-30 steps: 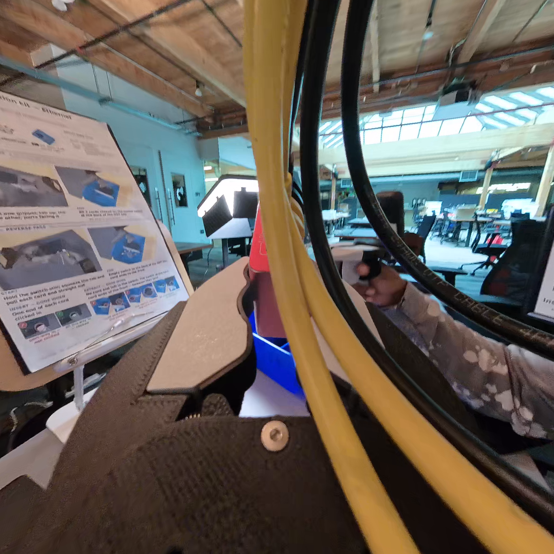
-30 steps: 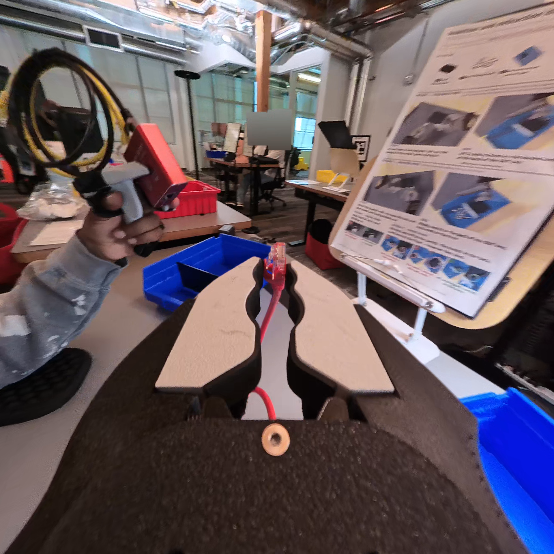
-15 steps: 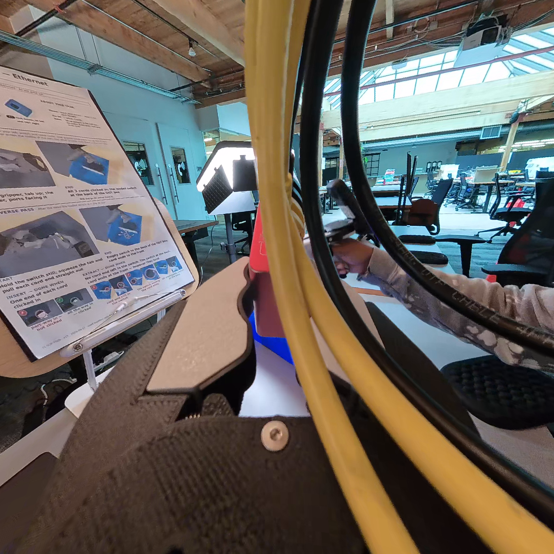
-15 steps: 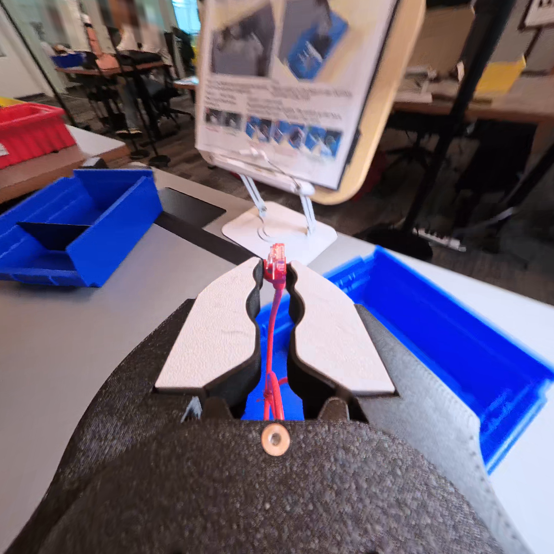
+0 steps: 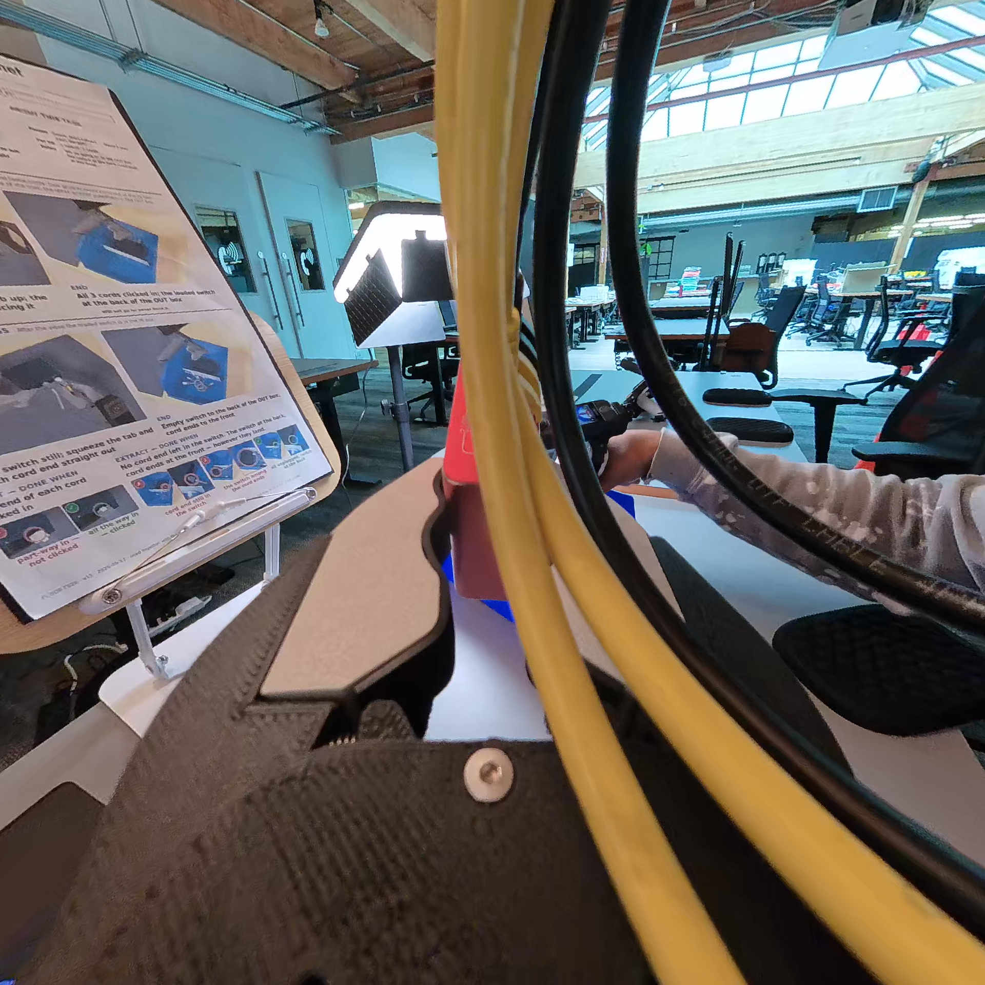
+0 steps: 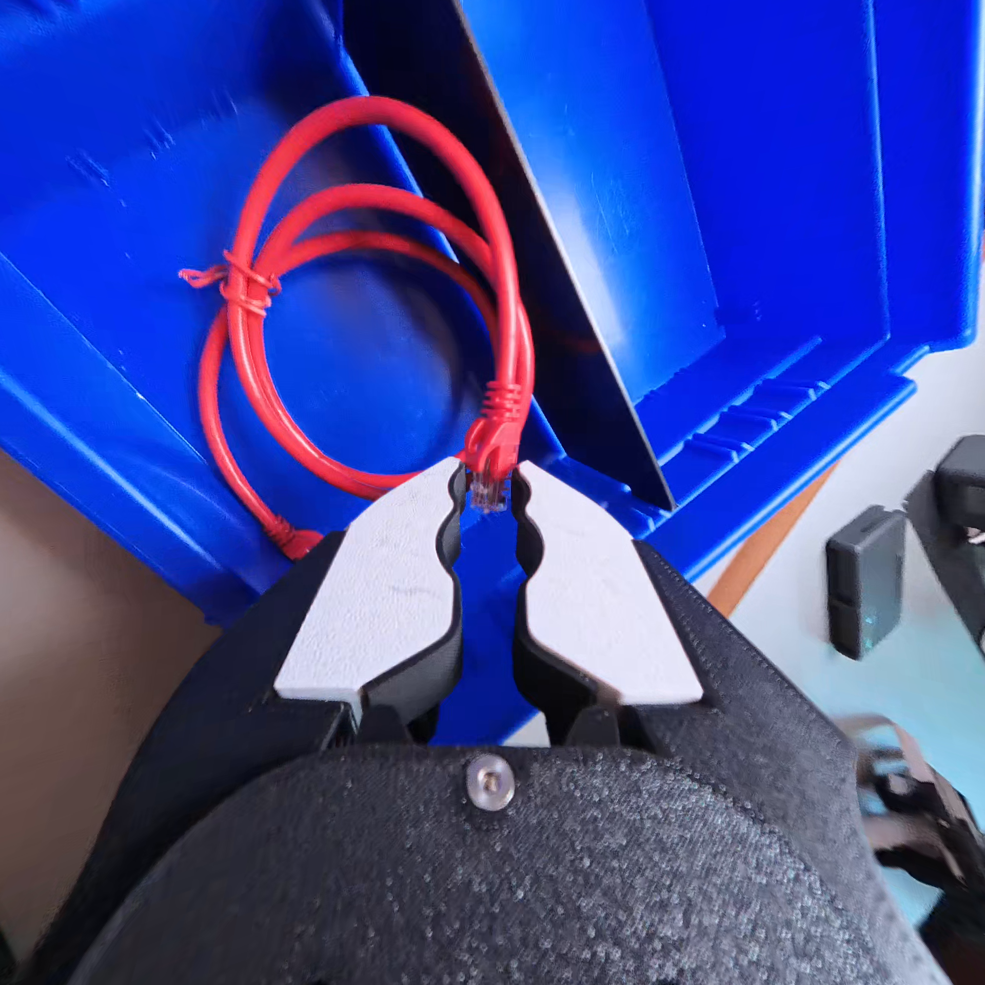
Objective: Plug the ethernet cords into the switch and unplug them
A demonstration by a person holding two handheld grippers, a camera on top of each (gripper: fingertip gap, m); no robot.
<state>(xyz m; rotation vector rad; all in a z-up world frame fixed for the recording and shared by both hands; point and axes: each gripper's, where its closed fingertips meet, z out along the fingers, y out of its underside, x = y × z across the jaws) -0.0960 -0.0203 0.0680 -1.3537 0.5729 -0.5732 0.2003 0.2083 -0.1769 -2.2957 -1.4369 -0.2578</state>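
Observation:
My left gripper (image 5: 479,479) is shut on a red switch (image 5: 469,533) and holds it up above the table. Yellow cords (image 5: 495,373) and black cords (image 5: 554,373) run from the switch and loop close to the camera, hiding the right finger. My right gripper (image 6: 487,479) points down into a blue bin (image 6: 106,160). Its tips are shut on the clear plug (image 6: 487,487) of a red cord (image 6: 242,346). The cord's tied coil rests in the bin's compartment left of a black divider (image 6: 559,266).
An instruction board on a white stand (image 5: 133,373) is at the left. A person's hand and patterned sleeve (image 5: 799,511) reach across the white table. A black padded armrest (image 5: 879,666) sits at the right. A small black device (image 6: 863,581) lies on the table beside the bin.
My right gripper has swung from facing the board down into the blue bin, carrying the red cord, whose coil now rests in the bin. My left gripper has tilted slightly, still holding the switch.

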